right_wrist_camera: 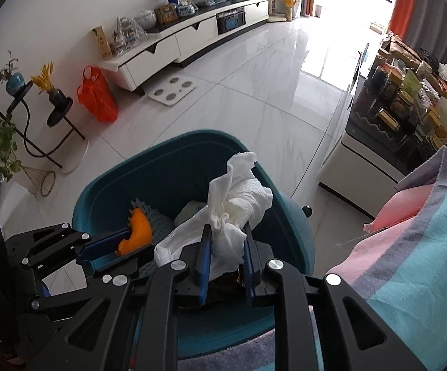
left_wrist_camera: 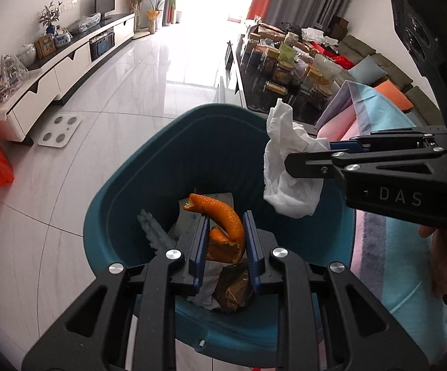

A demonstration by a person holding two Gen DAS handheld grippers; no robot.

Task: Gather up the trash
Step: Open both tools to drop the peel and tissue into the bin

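Note:
A teal trash bin [left_wrist_camera: 136,167] [right_wrist_camera: 105,185] stands on the floor below both grippers. My left gripper [left_wrist_camera: 225,216] is shut on an orange peel [left_wrist_camera: 223,219] and holds it over the bin's opening; the peel also shows in the right wrist view [right_wrist_camera: 138,228]. My right gripper [right_wrist_camera: 227,230] is shut on a crumpled white tissue [right_wrist_camera: 238,204] and holds it above the bin's right side; it also shows in the left wrist view [left_wrist_camera: 285,160]. Inside the bin lie a brown wrapper [left_wrist_camera: 234,290], white paper and a spiky clear piece [left_wrist_camera: 155,232].
A striped pink and blue cloth [right_wrist_camera: 415,241] covers a surface at the right. A dark table crowded with jars [left_wrist_camera: 288,74] stands beyond it. A white TV cabinet [right_wrist_camera: 192,37], an orange bag [right_wrist_camera: 96,95], a white scale [right_wrist_camera: 172,91] and plant stands [right_wrist_camera: 37,114] are across the tiled floor.

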